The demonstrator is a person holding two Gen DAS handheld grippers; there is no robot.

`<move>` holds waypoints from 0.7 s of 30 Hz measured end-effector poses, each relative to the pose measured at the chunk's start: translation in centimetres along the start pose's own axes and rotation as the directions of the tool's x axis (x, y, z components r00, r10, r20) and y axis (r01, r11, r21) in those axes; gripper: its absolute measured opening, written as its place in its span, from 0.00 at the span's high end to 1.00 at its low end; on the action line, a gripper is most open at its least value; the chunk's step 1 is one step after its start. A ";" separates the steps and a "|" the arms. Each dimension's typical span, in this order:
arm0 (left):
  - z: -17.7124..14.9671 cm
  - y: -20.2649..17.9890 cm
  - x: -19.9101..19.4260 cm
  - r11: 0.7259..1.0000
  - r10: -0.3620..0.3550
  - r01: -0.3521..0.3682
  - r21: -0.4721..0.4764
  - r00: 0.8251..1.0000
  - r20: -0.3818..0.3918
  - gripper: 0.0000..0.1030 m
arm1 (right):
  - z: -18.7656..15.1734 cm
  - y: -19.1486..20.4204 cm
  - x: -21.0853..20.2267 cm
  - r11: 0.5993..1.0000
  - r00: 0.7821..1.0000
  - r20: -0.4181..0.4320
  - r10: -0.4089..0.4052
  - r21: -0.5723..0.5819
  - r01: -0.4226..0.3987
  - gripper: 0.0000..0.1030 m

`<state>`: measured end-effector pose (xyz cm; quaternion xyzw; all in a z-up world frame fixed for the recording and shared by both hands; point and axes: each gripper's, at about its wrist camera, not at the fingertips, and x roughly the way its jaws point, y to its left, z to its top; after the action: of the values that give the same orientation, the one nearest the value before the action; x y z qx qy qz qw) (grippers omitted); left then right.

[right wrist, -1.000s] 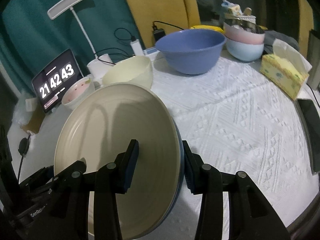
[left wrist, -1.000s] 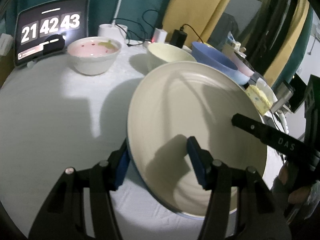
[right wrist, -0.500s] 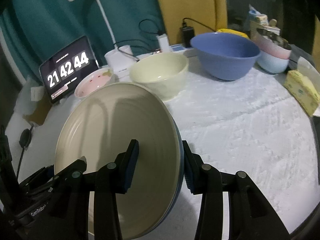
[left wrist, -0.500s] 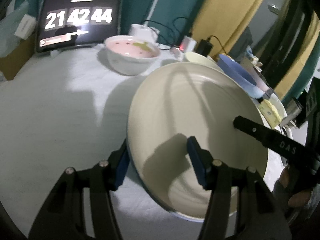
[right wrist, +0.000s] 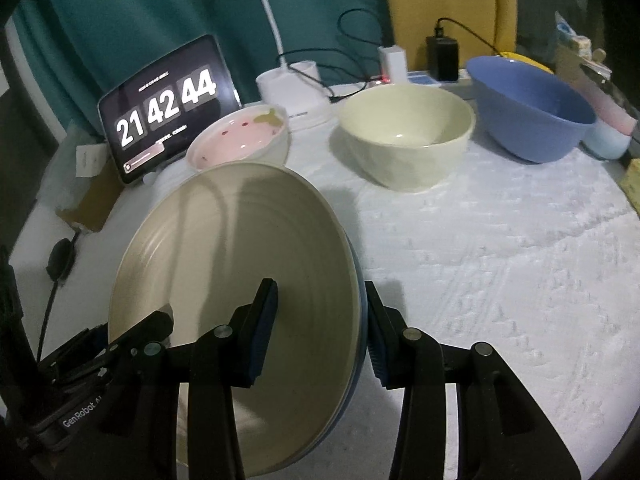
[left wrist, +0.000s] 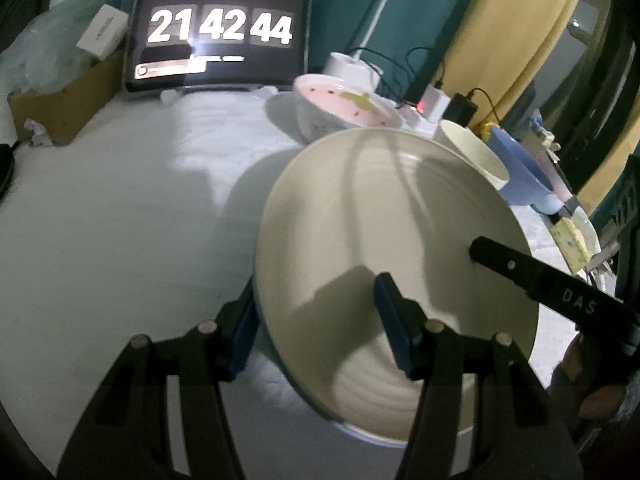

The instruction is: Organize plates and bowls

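A large cream plate (left wrist: 392, 240) with a blue underside is held above the white table, gripped on both sides. My left gripper (left wrist: 316, 328) is shut on its left rim, one finger above and one below. My right gripper (right wrist: 320, 320) is shut on its right rim; the plate also fills the right wrist view (right wrist: 232, 280). Beyond it stand a pink bowl (right wrist: 240, 140), a cream bowl (right wrist: 408, 140) and a blue bowl (right wrist: 528, 112). Stacked pink and pale blue bowls (right wrist: 608, 128) sit at the far right.
A tablet clock (right wrist: 168, 104) stands at the back left next to a cardboard box (left wrist: 60, 108). A lamp base (right wrist: 292, 88), chargers and cables (right wrist: 440, 56) line the back edge. A yellow sponge (left wrist: 572, 244) lies at the right edge of the white tablecloth (right wrist: 500, 260).
Both grippers have carried the plate leftwards across the table, towards the tablet clock and pink bowl. The blue bowl and sponge have slid towards the right of the views.
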<state>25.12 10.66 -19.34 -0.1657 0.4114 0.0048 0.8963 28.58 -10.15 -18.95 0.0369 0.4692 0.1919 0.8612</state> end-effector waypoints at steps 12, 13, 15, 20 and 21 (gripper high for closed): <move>-0.2 1.1 0.7 0.997 0.071 -0.071 0.010 0.997 -0.028 0.44 | 0.1 1.1 2.3 0.999 0.998 -0.055 0.034 -0.004 -0.034 0.57; -0.2 1.1 0.7 0.997 0.075 -0.074 0.013 0.997 -0.027 0.44 | 0.1 1.1 2.3 0.999 0.998 -0.057 0.038 -0.001 -0.038 0.57; -0.1 1.0 0.8 0.996 0.083 -0.082 0.023 0.996 -0.023 0.44 | 0.1 1.0 2.3 0.999 0.998 -0.058 0.040 0.000 -0.040 0.57; -0.1 0.2 0.8 0.991 0.122 -0.121 0.061 0.992 -0.012 0.44 | 0.0 1.0 2.6 1.000 0.996 -0.081 0.024 -0.005 -0.025 0.55; -0.1 0.1 0.8 0.990 0.126 -0.125 0.061 0.992 -0.011 0.44 | -0.1 1.0 2.6 1.000 0.997 -0.081 0.017 -0.016 -0.018 0.55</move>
<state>25.52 10.61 -20.01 -0.1125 0.4277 0.0475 0.8956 29.49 -8.27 -20.82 0.0262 0.5019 0.2047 0.8400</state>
